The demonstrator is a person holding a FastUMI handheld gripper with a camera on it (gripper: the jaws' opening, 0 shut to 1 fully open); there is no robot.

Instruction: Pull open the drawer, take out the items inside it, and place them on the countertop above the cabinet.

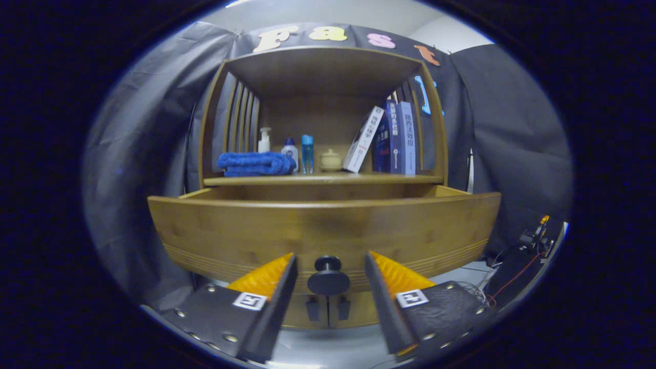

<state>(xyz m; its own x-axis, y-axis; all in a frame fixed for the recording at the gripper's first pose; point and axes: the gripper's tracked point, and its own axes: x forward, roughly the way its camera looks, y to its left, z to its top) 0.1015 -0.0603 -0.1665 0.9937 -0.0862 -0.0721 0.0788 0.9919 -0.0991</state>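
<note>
Gripper (328,266): spread wide, fingers apart on either side of the drawer knob, not touching it
Fingers (266,277): black with orange ribbed inner pads, each carrying a square black-and-white marker near its base
Drawer knob (328,277): black, round, seated between the fingertips, low at the middle of the drawer front
Drawer (328,230): bamboo-coloured wood, pulled out toward the camera, front panel just ahead of the fingers; interior hidden behind the front panel, contents could not be told
Countertop (323,179): wooden shelf surface directly above and behind the open drawer, enclosed by slatted sides and a top board
Blue towel (256,164): folded, lay at the left of the countertop
Pump bottle (264,140): white, stood behind the towel
Small white bottle (290,151): blue cap, stood just right of the towel
Blue bottle (307,154): tall, translucent, stood beside the small white bottle
Lidded jar (330,160): cream, squat, stood near the middle of the countertop
Books (394,138): one white, leaned tilted against several dark blue upright ones, at the right of the countertop
Lower cabinet doors (328,310): below the drawer, two small dark handles side by side under the knob
Cables and equipment (533,241): dark, beyond the right finger, by the booth wall
</note>
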